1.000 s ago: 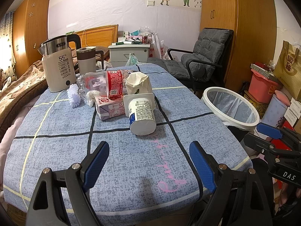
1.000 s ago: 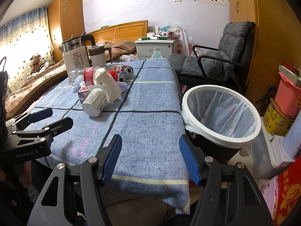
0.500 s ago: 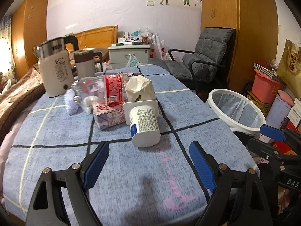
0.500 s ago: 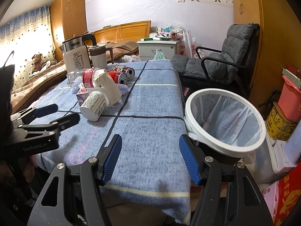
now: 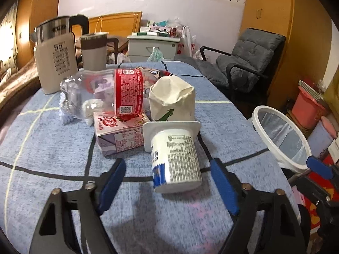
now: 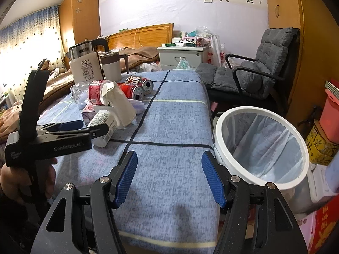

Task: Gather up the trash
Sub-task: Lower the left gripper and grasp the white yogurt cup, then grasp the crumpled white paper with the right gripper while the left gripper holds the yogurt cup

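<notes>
The left gripper, jaws closing but still spread, flanks the cup without touching. Only the right view shows the cans behind, and the right gripper gaping over the table's near edge beside the bin.

Bare tablecloth is left free near and right; the far left is blocked by piled trash.

Daylight glared through the curtain at nine o'clock, washing it out. Both views bent strongly toward dark corners, slightly soft with motion blur; faint shadows lay on the tablecloth.
</notes>
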The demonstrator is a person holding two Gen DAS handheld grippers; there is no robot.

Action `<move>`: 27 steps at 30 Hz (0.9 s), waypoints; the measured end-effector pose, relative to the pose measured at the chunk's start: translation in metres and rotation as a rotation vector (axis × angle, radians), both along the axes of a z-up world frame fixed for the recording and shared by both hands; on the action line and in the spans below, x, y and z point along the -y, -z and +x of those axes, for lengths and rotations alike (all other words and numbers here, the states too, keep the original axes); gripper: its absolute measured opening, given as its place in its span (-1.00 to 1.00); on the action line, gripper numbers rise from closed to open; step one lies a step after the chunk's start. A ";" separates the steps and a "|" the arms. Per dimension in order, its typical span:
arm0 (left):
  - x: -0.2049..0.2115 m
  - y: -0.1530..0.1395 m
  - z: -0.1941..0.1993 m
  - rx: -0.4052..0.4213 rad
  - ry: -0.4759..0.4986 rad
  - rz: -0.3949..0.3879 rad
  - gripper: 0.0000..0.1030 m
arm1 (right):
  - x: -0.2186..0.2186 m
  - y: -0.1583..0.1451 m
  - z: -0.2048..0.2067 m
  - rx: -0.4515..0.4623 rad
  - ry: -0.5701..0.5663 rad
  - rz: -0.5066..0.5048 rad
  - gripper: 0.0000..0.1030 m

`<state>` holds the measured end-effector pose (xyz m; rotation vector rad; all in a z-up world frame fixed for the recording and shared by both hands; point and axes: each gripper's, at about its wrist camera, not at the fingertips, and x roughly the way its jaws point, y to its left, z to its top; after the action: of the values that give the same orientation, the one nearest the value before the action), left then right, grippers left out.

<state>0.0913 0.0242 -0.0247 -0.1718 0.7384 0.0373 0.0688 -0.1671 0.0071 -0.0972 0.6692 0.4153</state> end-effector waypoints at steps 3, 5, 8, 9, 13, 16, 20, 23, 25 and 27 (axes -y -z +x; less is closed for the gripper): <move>-0.002 0.002 0.004 -0.007 0.017 -0.026 0.10 | -0.003 0.001 0.005 -0.005 -0.004 -0.002 0.24; -0.002 0.004 0.005 -0.010 0.021 -0.021 -0.03 | -0.006 0.001 0.009 -0.003 -0.010 -0.006 0.24; -0.004 0.003 0.002 0.001 0.021 -0.026 -0.04 | -0.010 0.001 0.015 -0.003 -0.027 -0.008 0.24; -0.006 0.002 -0.001 0.007 0.017 -0.022 -0.04 | -0.012 0.000 0.017 -0.004 -0.034 -0.006 0.24; -0.013 -0.004 -0.014 0.024 0.006 -0.006 -0.04 | -0.028 -0.002 0.028 -0.003 -0.090 -0.001 0.24; -0.022 -0.007 -0.021 0.026 -0.006 -0.006 -0.04 | -0.045 -0.003 0.038 -0.009 -0.142 0.006 0.24; -0.037 -0.009 -0.030 0.029 -0.034 -0.012 -0.04 | -0.075 -0.005 0.052 0.007 -0.218 -0.014 0.24; -0.047 -0.007 -0.034 0.029 -0.052 -0.021 -0.04 | -0.095 -0.004 0.063 0.024 -0.267 -0.028 0.24; -0.054 -0.007 -0.036 0.029 -0.061 -0.029 -0.04 | -0.107 -0.004 0.070 0.027 -0.291 -0.033 0.24; -0.059 -0.006 -0.038 0.030 -0.066 -0.032 -0.04 | -0.119 -0.005 0.076 0.036 -0.314 -0.038 0.24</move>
<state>0.0532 0.0829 -0.0187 -0.2272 0.7032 0.0853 0.1451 -0.0477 0.0120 -0.2465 0.6280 0.7009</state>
